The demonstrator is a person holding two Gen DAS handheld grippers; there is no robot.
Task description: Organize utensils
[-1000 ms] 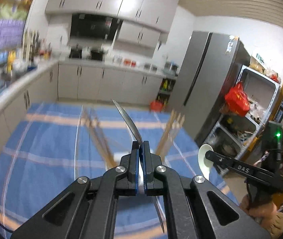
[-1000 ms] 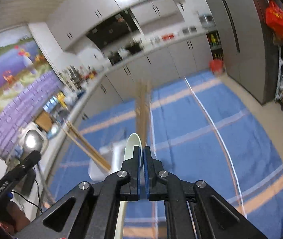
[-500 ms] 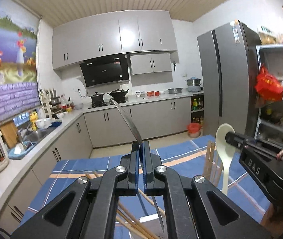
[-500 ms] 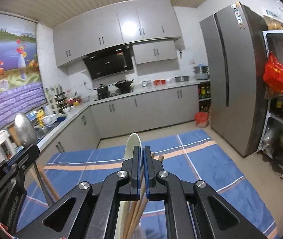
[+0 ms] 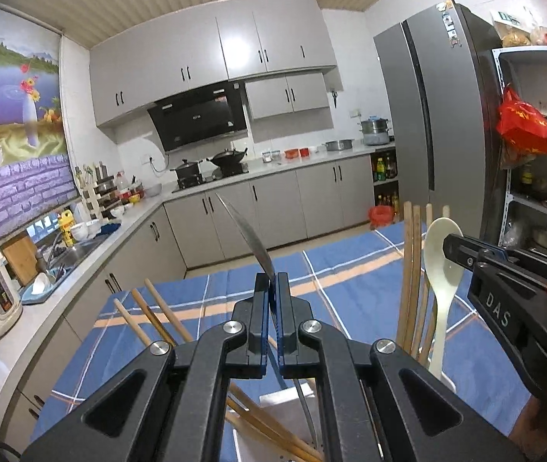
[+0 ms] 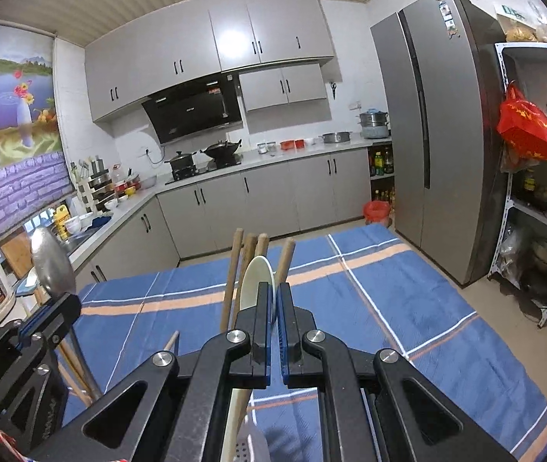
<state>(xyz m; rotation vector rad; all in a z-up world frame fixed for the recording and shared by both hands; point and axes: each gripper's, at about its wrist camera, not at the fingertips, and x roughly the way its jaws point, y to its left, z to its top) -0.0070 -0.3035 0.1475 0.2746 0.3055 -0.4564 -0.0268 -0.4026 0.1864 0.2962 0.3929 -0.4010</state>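
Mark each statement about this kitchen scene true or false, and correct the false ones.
1. The left hand-held gripper holds a metal spoon. True.
2. The right hand-held gripper is empty. False: it is shut on a white spoon.
3. The tablecloth is blue with orange and white stripes. True.
4. The chopsticks are metal. False: they are wooden.
5. The red bag lies on the table. False: it hangs at the shelf.
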